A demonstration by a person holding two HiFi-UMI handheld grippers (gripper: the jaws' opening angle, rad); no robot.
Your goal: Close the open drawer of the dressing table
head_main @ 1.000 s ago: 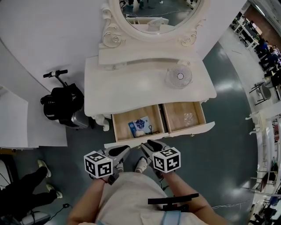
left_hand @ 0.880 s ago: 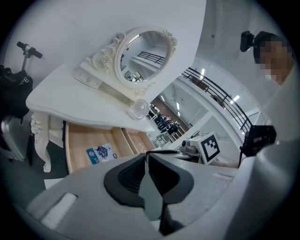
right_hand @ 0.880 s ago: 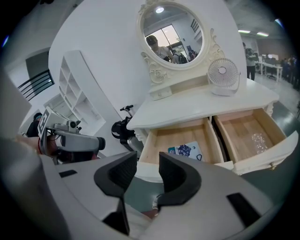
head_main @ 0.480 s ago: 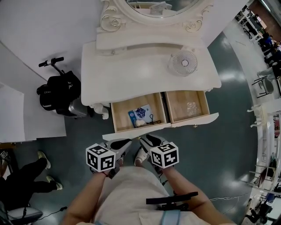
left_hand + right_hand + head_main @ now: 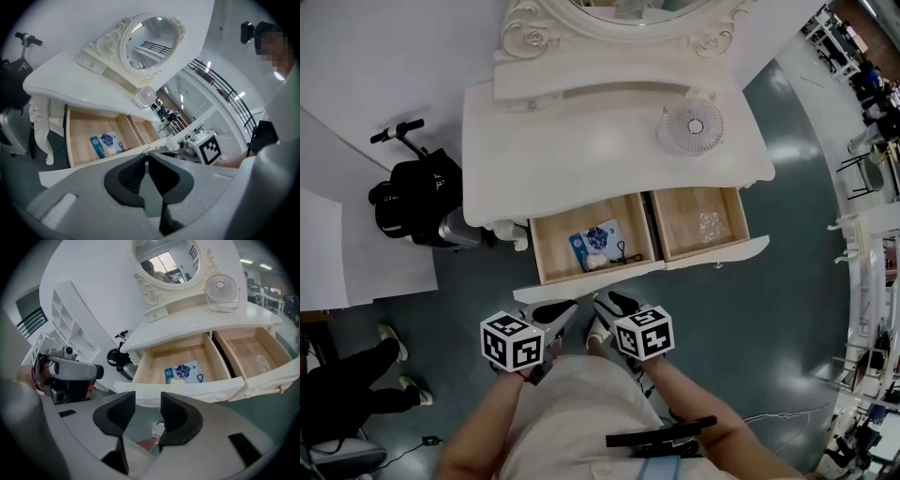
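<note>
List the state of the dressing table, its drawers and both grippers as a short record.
table: white dressing table, small fan on top
left-hand drawer: open, holds a blue packet
right-hand drawer: open, holds a clear item too small to name
left gripper: jaws together, nothing held
right gripper: jaws apart, just been opening, nothing between them
contact: both grippers face the left-hand drawer's front; no touch visible

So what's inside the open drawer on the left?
A blue packet, a small pale lump and a black cord. The back of the drawer hides under the tabletop.
</note>
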